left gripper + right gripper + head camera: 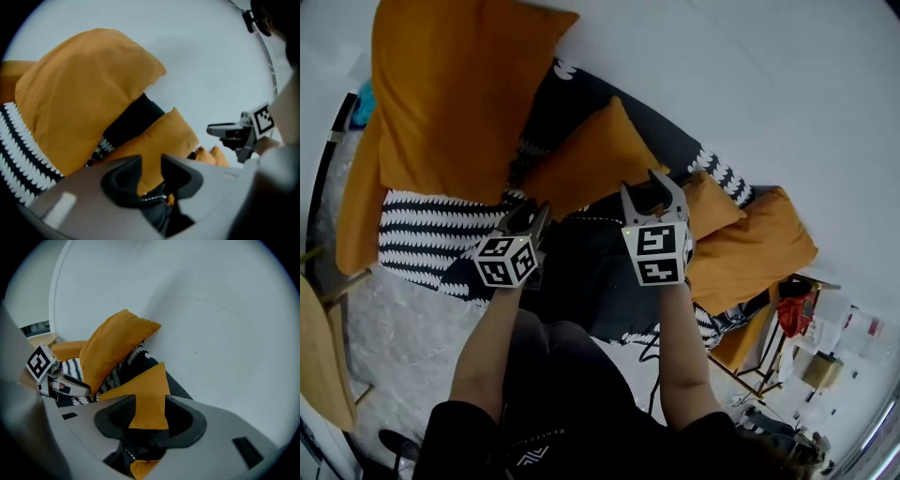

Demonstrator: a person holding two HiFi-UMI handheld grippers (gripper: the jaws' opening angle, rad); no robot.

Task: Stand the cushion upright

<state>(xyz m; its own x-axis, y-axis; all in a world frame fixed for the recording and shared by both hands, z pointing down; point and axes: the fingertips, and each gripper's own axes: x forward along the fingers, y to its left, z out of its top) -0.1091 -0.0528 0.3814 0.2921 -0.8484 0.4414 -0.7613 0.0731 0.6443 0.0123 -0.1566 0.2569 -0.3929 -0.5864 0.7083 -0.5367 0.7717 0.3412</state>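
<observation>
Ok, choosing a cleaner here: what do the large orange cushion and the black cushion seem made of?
The large orange cushion looks like matte woven cloth, perhaps cotton or linen: soft creases, no sheen. The black cushion is a matte dark fabric, fibre unclear, with a pale zip or stitch line along its edge.

Home living room: black sofa against white wall, orange cushions on sofa, wooden chair beside sofa.
</observation>
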